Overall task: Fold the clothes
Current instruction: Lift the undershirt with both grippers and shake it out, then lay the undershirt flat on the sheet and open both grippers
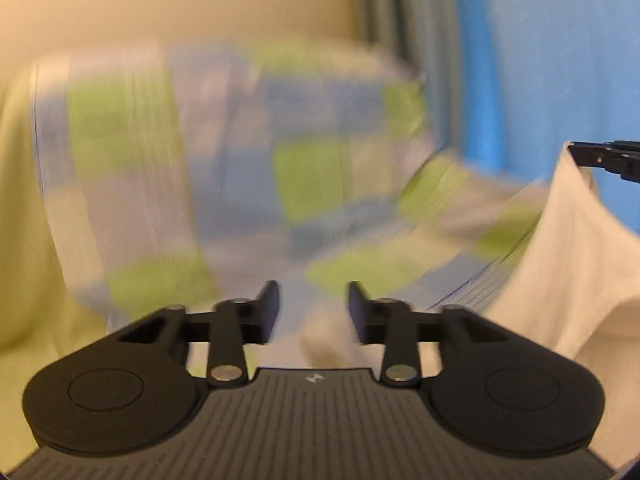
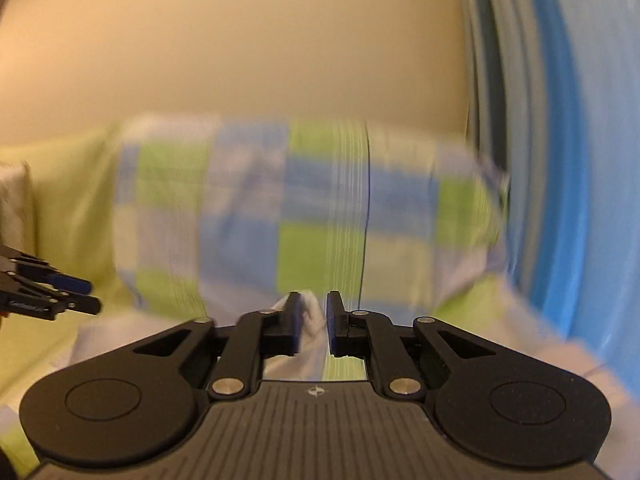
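Cream wall (image 2: 240,60) and blue curtain (image 2: 580,160) back a bed covered in blurred green, blue and white checked bedding (image 2: 320,216). Left gripper (image 1: 314,312) points level toward a checked pillow (image 1: 240,152), its fingers apart with nothing between them. Right gripper (image 2: 312,322) points the same way, its fingers pinching a fold of soft white garment (image 2: 310,320). From the left wrist view, that white cloth hangs in smooth drapes from the right fingers (image 1: 600,156).

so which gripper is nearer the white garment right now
Right. The right gripper has the white garment pinched between its fingers, lifting one corner. The left gripper is open with nothing gripped, hovering beside the hanging cloth.
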{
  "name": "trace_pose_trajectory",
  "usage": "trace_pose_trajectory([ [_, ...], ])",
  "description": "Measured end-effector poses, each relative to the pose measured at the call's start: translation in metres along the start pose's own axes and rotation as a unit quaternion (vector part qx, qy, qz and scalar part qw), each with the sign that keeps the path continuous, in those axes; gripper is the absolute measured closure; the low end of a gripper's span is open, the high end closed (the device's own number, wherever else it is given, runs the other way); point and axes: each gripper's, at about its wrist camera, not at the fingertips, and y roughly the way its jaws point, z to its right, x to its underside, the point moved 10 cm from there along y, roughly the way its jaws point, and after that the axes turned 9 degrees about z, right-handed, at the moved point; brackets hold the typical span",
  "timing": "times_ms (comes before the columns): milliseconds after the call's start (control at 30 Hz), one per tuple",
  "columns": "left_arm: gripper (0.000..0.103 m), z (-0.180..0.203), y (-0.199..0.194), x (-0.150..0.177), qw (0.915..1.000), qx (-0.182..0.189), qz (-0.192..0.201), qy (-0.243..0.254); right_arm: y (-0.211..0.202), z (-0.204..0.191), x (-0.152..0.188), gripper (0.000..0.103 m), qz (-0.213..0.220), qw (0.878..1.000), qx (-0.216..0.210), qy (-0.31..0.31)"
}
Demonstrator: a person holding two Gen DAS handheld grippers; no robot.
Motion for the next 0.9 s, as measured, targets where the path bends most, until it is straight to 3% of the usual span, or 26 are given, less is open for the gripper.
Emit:
trace_pose_trajectory([
  [100,0.070,-0.006,0.024,0.038,0.9993,0.003,-0.038,-0.004,0.038,0.008,0.042,0.088,-0.053,0.998,0.015,0.005],
  [167,0.069,0.002,0.016,0.056,0.9987,0.024,-0.043,0.015,0.033,-0.002,0.055,0.087,-0.065,0.998,-0.013,-0.007],
  [267,0.068,0.027,-0.001,0.083,0.9927,0.080,-0.063,0.065,0.014,-0.023,0.077,0.086,-0.092,0.992,-0.071,-0.054],
  [333,0.065,0.052,-0.018,0.105,0.9832,0.127,-0.076,0.107,-0.002,-0.036,0.088,0.081,-0.110,0.985,-0.099,-0.085],
  [433,0.064,0.093,-0.049,0.139,0.9601,0.193,-0.092,0.180,-0.030,-0.048,0.107,0.077,-0.129,0.976,-0.117,-0.131],
  [500,0.064,0.114,-0.064,0.158,0.9449,0.219,-0.101,0.222,-0.045,-0.054,0.116,0.076,-0.137,0.971,-0.125,-0.152],
  [600,0.064,0.136,-0.071,0.180,0.9175,0.210,-0.104,0.321,-0.062,-0.062,0.131,0.072,-0.151,0.963,-0.138,-0.176],
  [667,0.064,0.144,-0.073,0.189,0.9028,0.215,-0.105,0.357,-0.067,-0.069,0.139,0.070,-0.160,0.954,-0.148,-0.206],
  [767,0.063,0.153,-0.077,0.191,0.8798,0.207,-0.081,0.420,-0.076,-0.080,0.150,0.064,-0.171,0.935,-0.163,-0.265],
  [900,0.055,0.162,-0.064,0.197,0.8425,0.190,-0.050,0.502,-0.078,-0.092,0.171,0.059,-0.184,0.904,-0.190,-0.335],
])
